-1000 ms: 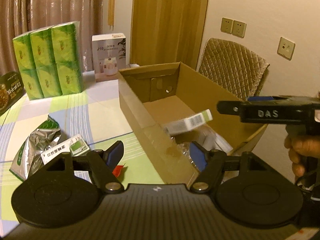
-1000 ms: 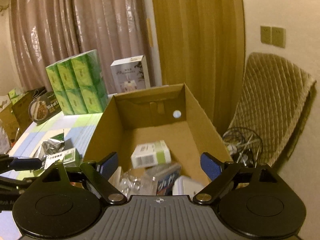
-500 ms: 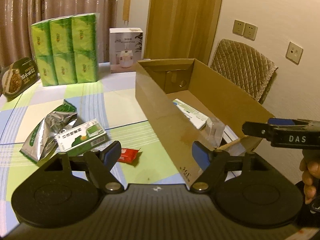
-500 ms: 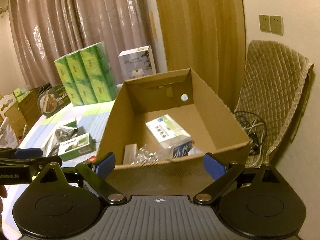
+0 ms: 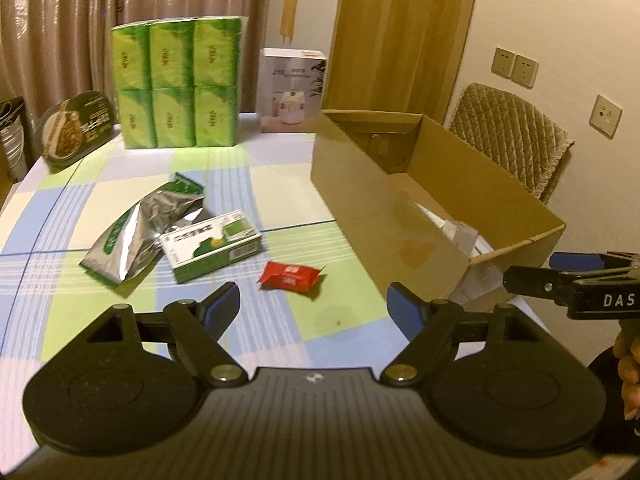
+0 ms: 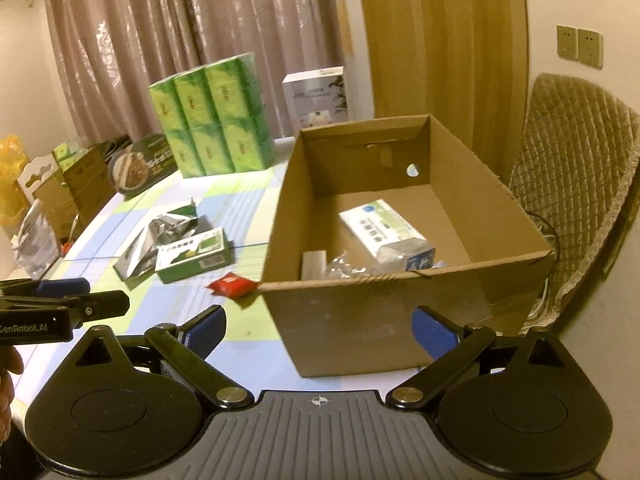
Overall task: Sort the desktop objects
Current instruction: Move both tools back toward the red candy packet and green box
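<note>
The cardboard box [image 6: 404,236] stands on the counter [image 5: 276,176], filling the middle of the right wrist view and the right half of the left wrist view. From the left wrist its near wall hides almost all it holds; only a white corner shows above the rim. From the right wrist, the contents can be seen: one white carton [image 6: 384,232] with a barcode lies tilted toward the box's right side, and beside it is crumpled clear plastic and a pale upright piece, too blurred to name or count.

Three loose things lie on the counter left of the box: one silver foil bag [image 5: 136,232], one green and white carton [image 5: 212,246] touching the bag, and one small red packet [image 5: 290,274] nearer the box. At the back stand one wrapped block of six green packs [image 5: 176,84], one white product box [image 5: 292,90] and one round dark package [image 5: 78,128] leaning at the left edge. The print on all of them is unreadable.

The left gripper [image 5: 314,306] hangs over bare counter just below the red packet, its jaws opening with nothing between them. The right gripper [image 6: 318,328] faces the box's near wall, jaws opening and empty. A quilted chair [image 6: 576,188] is cut off at the right edge.
</note>
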Action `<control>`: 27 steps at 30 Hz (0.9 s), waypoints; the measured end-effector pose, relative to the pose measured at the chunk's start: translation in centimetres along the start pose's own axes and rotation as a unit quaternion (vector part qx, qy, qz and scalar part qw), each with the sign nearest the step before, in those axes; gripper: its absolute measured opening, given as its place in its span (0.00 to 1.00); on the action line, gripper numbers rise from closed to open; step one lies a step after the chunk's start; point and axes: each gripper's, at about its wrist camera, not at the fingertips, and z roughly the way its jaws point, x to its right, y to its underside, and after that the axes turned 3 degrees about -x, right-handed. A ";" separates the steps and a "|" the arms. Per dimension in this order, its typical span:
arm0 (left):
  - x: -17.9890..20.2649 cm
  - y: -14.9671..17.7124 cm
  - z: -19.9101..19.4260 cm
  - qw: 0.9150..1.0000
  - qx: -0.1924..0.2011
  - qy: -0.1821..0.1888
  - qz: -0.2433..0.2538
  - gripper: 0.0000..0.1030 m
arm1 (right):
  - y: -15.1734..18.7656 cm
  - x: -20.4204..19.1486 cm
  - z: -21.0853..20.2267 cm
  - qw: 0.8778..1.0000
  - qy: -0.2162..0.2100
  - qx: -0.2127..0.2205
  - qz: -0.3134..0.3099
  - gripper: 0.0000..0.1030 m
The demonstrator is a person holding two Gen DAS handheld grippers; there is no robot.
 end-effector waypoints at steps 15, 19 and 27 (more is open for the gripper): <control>-4.9 2.3 -1.7 0.999 -0.007 -0.041 -0.029 0.80 | 0.7 -4.5 -0.4 0.995 -0.070 0.004 -0.067 0.94; -6.4 2.2 -2.0 0.998 -0.005 -0.053 -0.031 0.80 | 0.7 -5.9 0.2 0.993 -0.080 0.000 -0.090 0.95; -9.5 2.1 -2.3 0.997 -0.003 -0.075 -0.035 0.82 | 0.4 -8.4 2.5 0.990 -0.086 -0.012 -0.109 0.95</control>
